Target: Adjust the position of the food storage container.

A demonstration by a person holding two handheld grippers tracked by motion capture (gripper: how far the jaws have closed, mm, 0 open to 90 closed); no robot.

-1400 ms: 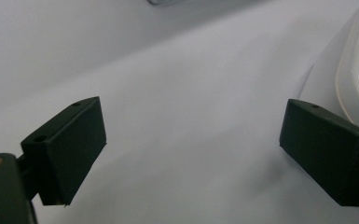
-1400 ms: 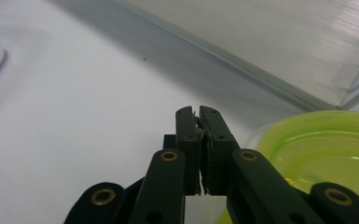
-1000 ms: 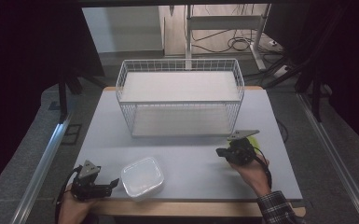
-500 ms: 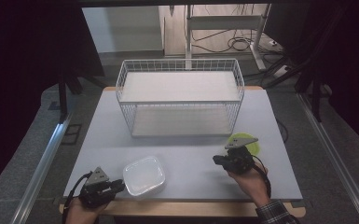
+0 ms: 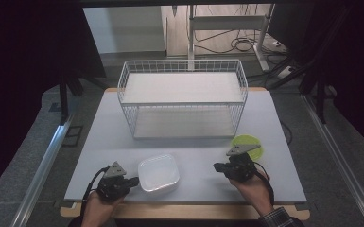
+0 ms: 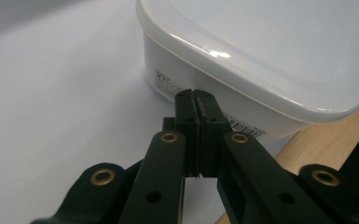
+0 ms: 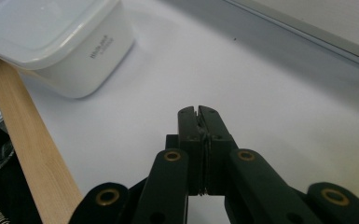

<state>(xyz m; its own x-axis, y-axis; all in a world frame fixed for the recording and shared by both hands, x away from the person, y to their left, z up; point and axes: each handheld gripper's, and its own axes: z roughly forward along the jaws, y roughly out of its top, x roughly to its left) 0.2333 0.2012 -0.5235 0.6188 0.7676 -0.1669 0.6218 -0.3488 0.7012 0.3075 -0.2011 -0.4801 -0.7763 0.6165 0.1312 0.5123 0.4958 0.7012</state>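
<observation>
At the near edge of the table [image 5: 189,146], toward six o'clock: a white lidded box [image 5: 158,173], upright, lid on. Left gripper [image 5: 131,181] at the box's nine o'clock, jaws just closed — pressed flat together, nothing between them, tips right up against the box's side wall under the lid rim, as seen in the left gripper view [image 6: 196,95]. Right gripper [image 5: 216,167] out at the box's three o'clock, well apart from it, jaws likewise pressed together and holding nothing [image 7: 198,111].

For a clean step, probably: push low on the wall, not on the lid rim, to avoid tipping; keep the push level and slow, since the smooth surface will let the box slide or spin; bring the right gripper in as a stop on the far side.

Surface: pale grey top with a wooden strip along the near edge. Wire basket [image 5: 183,103] at twelve o'clock, green disc [image 5: 249,143] at about three. Beyond — dark curtains, cables on the floor, metal rails either side.
</observation>
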